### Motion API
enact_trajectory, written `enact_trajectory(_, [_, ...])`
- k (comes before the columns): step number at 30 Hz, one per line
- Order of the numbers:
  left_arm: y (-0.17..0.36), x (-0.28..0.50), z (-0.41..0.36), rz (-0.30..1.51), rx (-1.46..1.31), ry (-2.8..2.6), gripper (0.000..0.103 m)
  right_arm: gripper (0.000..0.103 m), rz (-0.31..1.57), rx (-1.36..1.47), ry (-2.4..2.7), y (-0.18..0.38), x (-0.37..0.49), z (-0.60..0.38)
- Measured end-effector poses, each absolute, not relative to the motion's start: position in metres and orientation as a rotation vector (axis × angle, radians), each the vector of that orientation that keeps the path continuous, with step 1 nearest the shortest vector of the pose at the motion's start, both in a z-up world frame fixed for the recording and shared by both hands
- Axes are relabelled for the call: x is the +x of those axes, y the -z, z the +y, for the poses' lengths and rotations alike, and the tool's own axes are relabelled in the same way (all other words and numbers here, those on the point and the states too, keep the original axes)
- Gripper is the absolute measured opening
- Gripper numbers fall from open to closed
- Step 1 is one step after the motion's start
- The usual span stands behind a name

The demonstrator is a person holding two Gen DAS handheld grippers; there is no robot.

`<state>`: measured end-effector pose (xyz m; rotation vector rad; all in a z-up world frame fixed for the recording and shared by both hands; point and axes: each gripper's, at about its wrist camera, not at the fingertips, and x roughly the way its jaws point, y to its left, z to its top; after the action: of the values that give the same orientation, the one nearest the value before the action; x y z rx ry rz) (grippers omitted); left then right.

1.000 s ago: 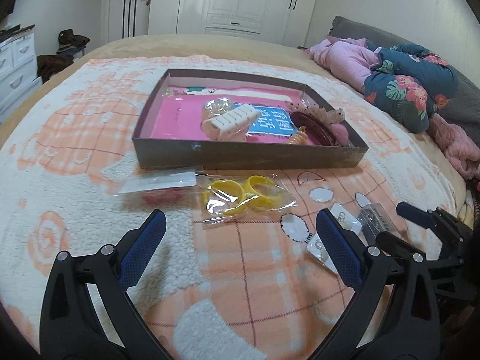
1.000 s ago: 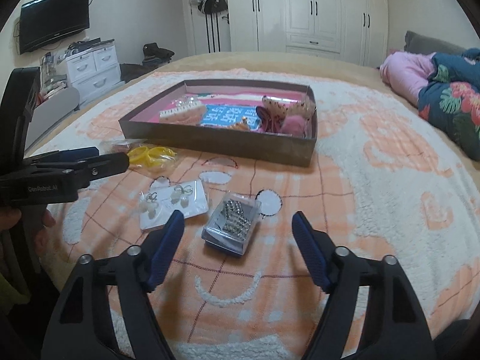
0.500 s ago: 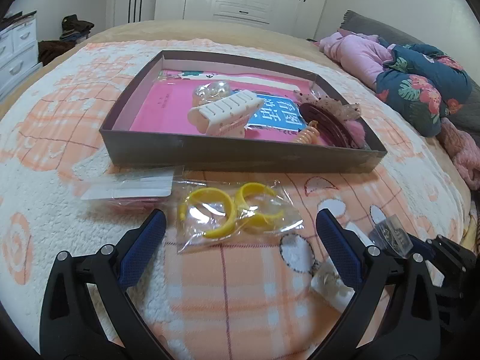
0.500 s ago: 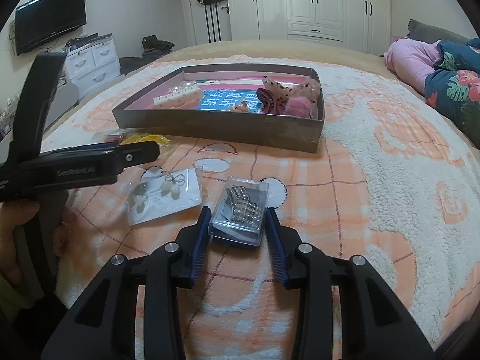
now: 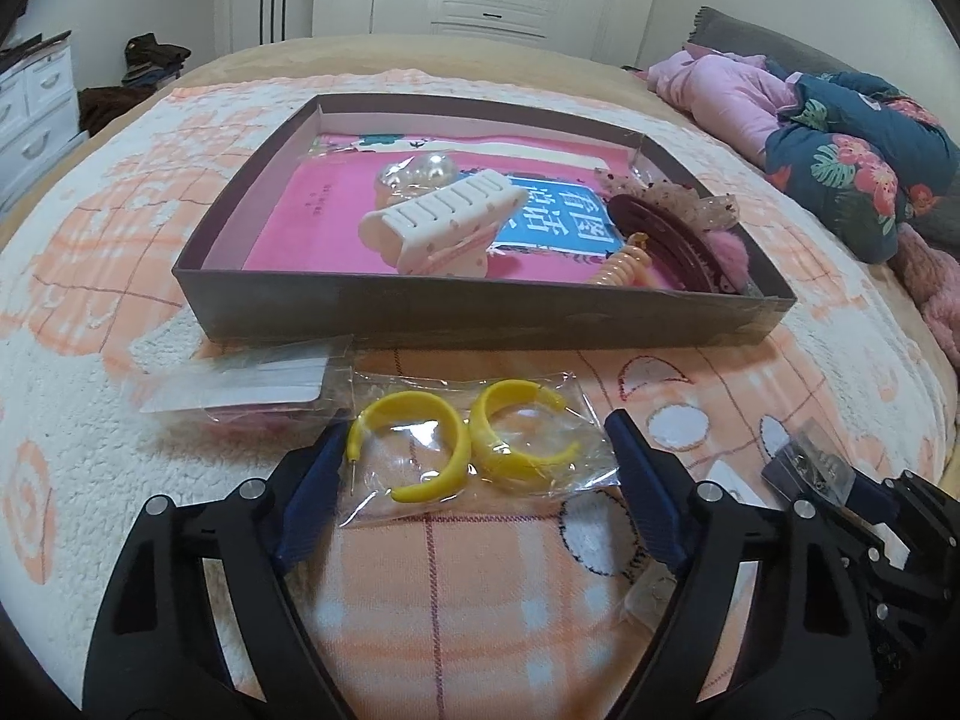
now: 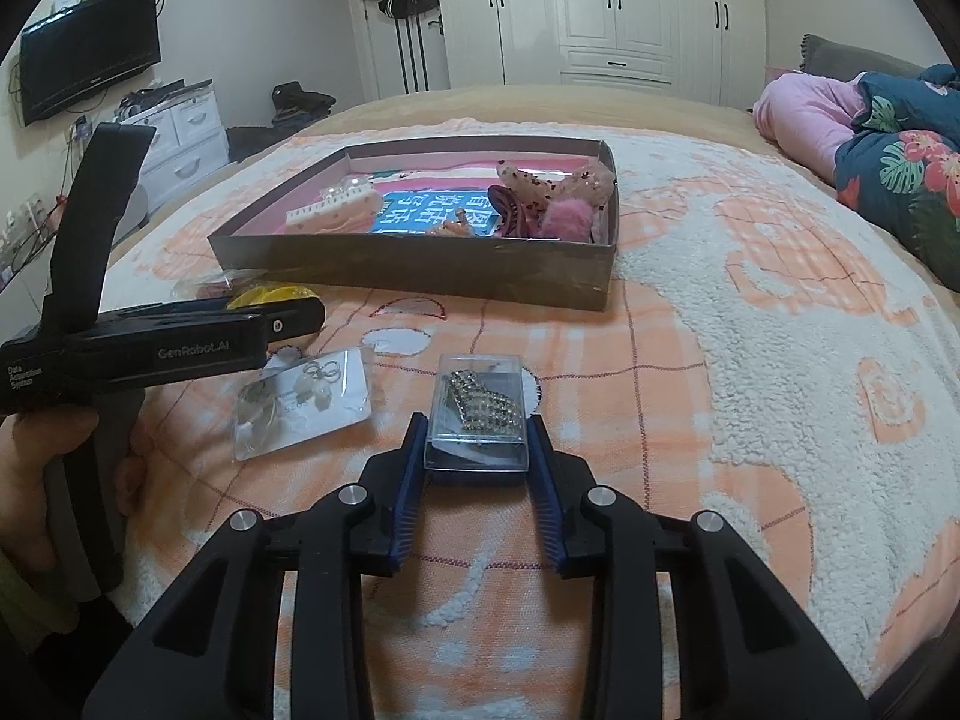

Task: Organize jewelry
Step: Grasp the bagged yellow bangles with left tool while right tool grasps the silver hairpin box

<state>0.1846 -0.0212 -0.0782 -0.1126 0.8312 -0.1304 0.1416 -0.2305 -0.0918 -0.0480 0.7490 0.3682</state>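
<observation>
A clear bag with two yellow hoop earrings (image 5: 465, 450) lies on the blanket just before a brown box (image 5: 480, 312). My left gripper (image 5: 474, 450) is open, its fingers on either side of the bag. My right gripper (image 6: 477, 438) is shut on a small clear case of rhinestone jewelry (image 6: 480, 414), which also shows in the left wrist view (image 5: 810, 471). The box (image 6: 420, 267) holds a white hair clip (image 5: 441, 222), a dark comb and pink fluffy pieces.
A card of pale earrings in plastic (image 6: 300, 402) lies left of the case. A flat packet with a white card (image 5: 240, 387) lies left of the yellow earrings. Folded pink and floral bedding (image 5: 840, 138) sits at the right.
My left gripper moved forward until its fingers flank the yellow earring bag. My right gripper closed on the rhinestone case and holds it.
</observation>
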Motion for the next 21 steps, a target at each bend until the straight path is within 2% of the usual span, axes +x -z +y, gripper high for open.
enact_trajectory(21, [0.052, 0.130, 0.017, 0.800, -0.236, 0.176, 0.073, 0.031, 0.698, -0.075, -0.424, 0.076, 0.129, -0.221])
